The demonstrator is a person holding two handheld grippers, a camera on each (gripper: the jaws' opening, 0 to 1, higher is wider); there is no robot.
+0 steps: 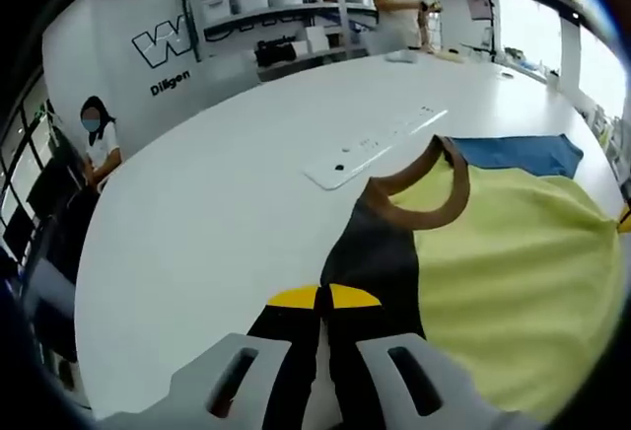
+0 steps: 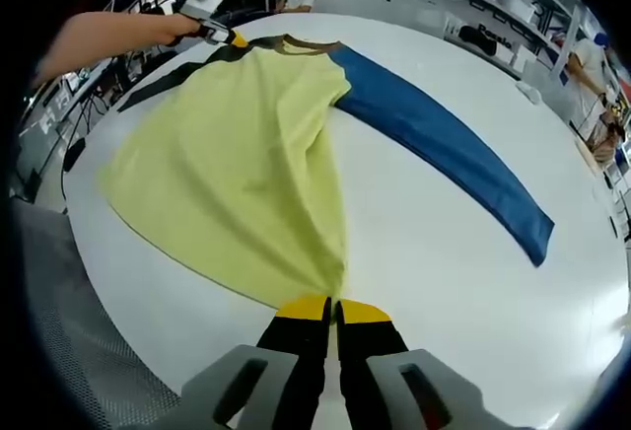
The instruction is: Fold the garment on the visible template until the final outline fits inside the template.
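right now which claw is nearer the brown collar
Left. The left claw grips the shirt just below the brown collar; the right claw pinches the yellow hem at the opposite end.

The white wall (image 1: 118,26) carries a large outlined "W", cut off, with "Dillgen"-like small lettering beneath, partly unclear.

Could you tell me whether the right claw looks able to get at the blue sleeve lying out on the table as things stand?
Probably not right now: the right claw is shut on the yellow garment's hem. Nothing lies between it and the blue sleeve, just bare table.
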